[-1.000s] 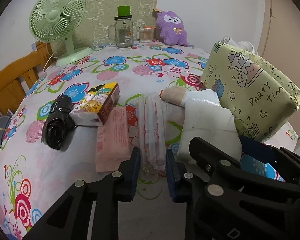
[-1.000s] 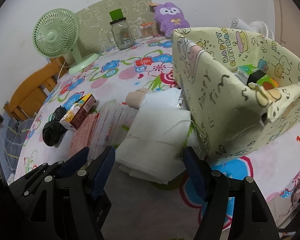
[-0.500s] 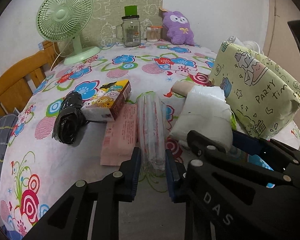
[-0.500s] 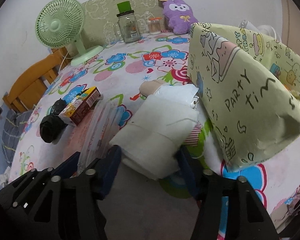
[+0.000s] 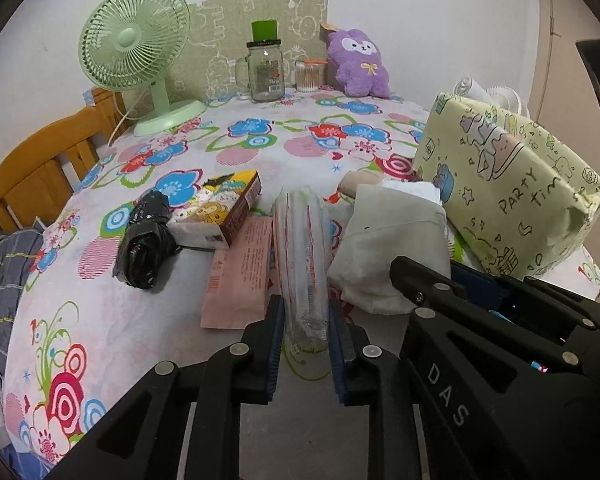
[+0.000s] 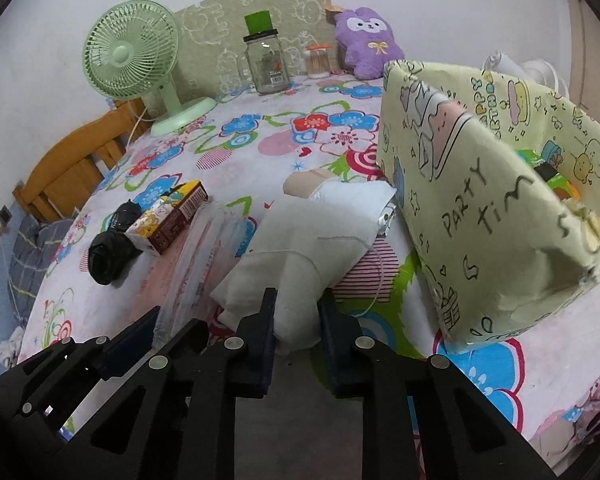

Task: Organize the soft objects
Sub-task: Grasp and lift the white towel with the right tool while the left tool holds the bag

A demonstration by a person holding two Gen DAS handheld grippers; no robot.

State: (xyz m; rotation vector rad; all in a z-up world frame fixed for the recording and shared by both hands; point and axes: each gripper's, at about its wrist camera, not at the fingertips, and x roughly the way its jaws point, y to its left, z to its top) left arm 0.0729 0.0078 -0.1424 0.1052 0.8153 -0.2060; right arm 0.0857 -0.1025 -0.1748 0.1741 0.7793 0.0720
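Observation:
My left gripper (image 5: 305, 312) is shut on the near end of a clear plastic packet with red print (image 5: 300, 240), which lies lengthwise on the flowered tablecloth (image 5: 260, 148). To its right lies a folded white cloth (image 6: 308, 240). My right gripper (image 6: 296, 316) has its jaws closing on that cloth, and the pads pinch its near corner. In the right wrist view the left gripper (image 6: 176, 320) shows at the lower left, still on the clear packet (image 6: 196, 248). A yellow "party time" bag (image 6: 480, 208) stands open just right of the cloth.
A pink packet (image 5: 240, 272), a cartoon-printed box (image 5: 220, 208) and a rolled black plastic bag (image 5: 144, 240) lie left of the clear packet. A beige roll (image 5: 360, 180) sits behind the cloth. A green fan (image 5: 136, 40), glass jar (image 5: 266, 68) and purple plush (image 5: 358, 62) line the far edge.
The right gripper's jaws have come together from wide apart onto the white cloth's near corner. The left gripper has kept its hold on the clear packet.

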